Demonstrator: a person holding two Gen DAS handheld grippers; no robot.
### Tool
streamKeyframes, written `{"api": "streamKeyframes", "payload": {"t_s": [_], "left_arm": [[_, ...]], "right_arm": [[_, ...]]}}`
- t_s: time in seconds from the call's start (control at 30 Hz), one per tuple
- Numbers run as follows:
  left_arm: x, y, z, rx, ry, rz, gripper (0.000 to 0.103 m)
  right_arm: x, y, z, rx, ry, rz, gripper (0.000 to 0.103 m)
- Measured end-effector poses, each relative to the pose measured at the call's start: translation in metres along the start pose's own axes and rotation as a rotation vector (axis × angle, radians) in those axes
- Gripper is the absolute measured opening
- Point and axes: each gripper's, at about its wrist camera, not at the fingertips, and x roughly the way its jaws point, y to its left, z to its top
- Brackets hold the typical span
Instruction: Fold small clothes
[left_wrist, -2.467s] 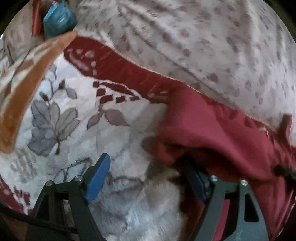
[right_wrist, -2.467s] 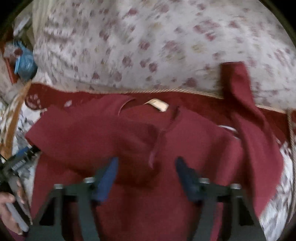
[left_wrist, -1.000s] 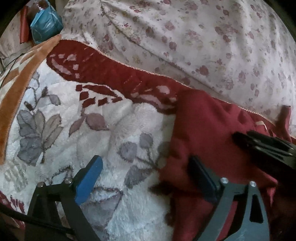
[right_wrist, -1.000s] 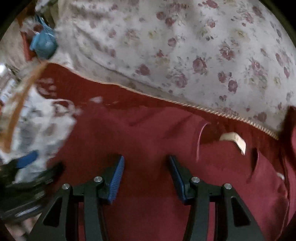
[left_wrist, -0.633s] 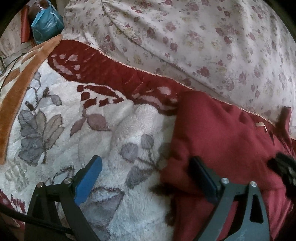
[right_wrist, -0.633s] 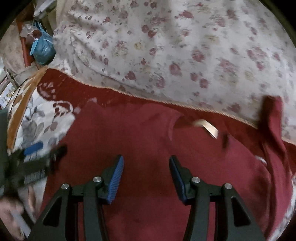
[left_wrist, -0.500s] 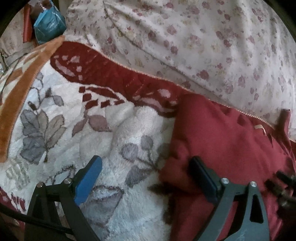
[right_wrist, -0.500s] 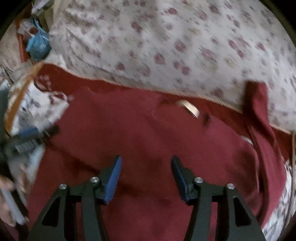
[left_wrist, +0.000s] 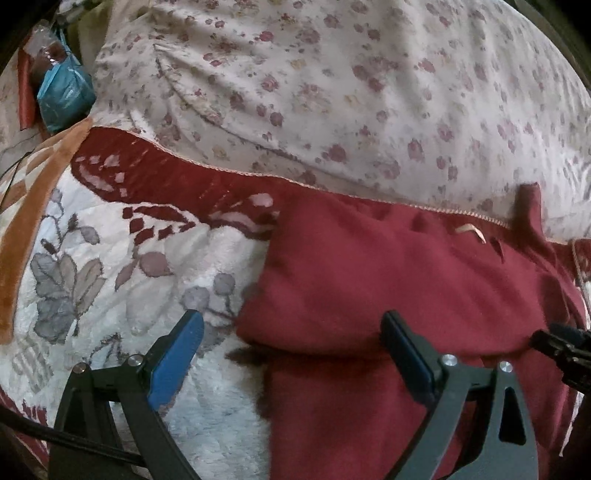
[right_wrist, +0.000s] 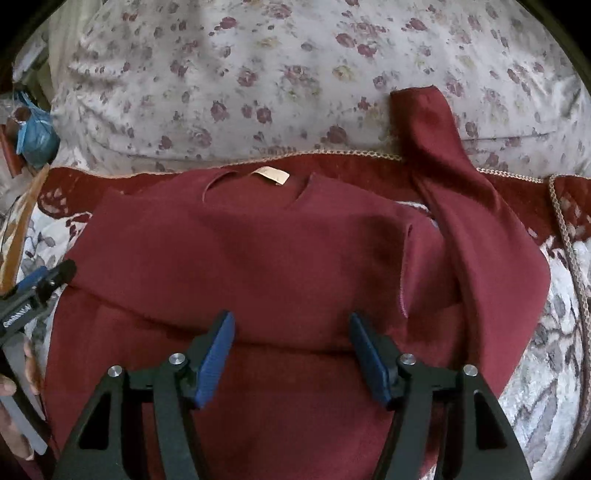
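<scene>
A dark red shirt (right_wrist: 280, 251) lies on a floral blanket, its left sleeve folded in over the body and a beige neck label (right_wrist: 271, 174) at the far edge. Its right sleeve (right_wrist: 469, 206) stretches out up to the right onto the pillow. My right gripper (right_wrist: 291, 350) is open and empty, low over the shirt's middle. My left gripper (left_wrist: 291, 350) is open and empty at the shirt's (left_wrist: 388, 280) left folded edge, one finger over the blanket, the other over the cloth. It also shows at the left edge of the right wrist view (right_wrist: 40, 284).
A large rose-print pillow (right_wrist: 295, 74) lies behind the shirt. The white, grey and red plush blanket (left_wrist: 110, 258) spreads to the left. A blue bag (left_wrist: 62, 96) sits at the far left. The right gripper's tip (left_wrist: 565, 347) shows at the left wrist view's right edge.
The shirt's left side has been folded in and let go. My right gripper has drawn back to the right over the shirt's middle. My left gripper has barely moved.
</scene>
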Motion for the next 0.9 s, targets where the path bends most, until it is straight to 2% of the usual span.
{"api": "streamKeyframes", "payload": {"t_s": [0.1, 0.3, 0.43, 0.53, 0.6, 0.7, 0.77, 0.9], "left_arm": [[0.002, 0.0, -0.001, 0.003, 0.006, 0.009, 0.096], [0.002, 0.0, -0.001, 0.003, 0.009, 0.007, 0.096], [0.006, 0.0, -0.002, 0.007, 0.021, 0.013, 0.096], [0.011, 0.0, -0.004, 0.013, 0.036, 0.021, 0.096], [0.013, 0.001, -0.005, 0.011, 0.04, 0.019, 0.096], [0.012, 0.002, -0.004, -0.002, 0.043, 0.008, 0.096], [0.012, 0.003, -0.004, -0.008, 0.045, 0.003, 0.096], [0.014, 0.003, -0.004, -0.015, 0.056, -0.003, 0.096]], "right_arm": [[-0.004, 0.008, 0.001, -0.019, 0.0, -0.026, 0.069], [-0.015, 0.01, 0.006, -0.032, -0.058, -0.056, 0.07], [0.002, -0.007, 0.004, 0.033, -0.029, -0.059, 0.07], [0.008, -0.004, 0.003, 0.002, -0.026, -0.063, 0.07], [0.002, -0.004, 0.008, -0.018, -0.011, -0.035, 0.07], [-0.02, -0.021, 0.015, 0.009, -0.073, -0.016, 0.071], [-0.035, -0.044, 0.024, 0.055, -0.132, -0.049, 0.08], [-0.028, -0.094, 0.048, 0.176, -0.141, -0.071, 0.082]]}}
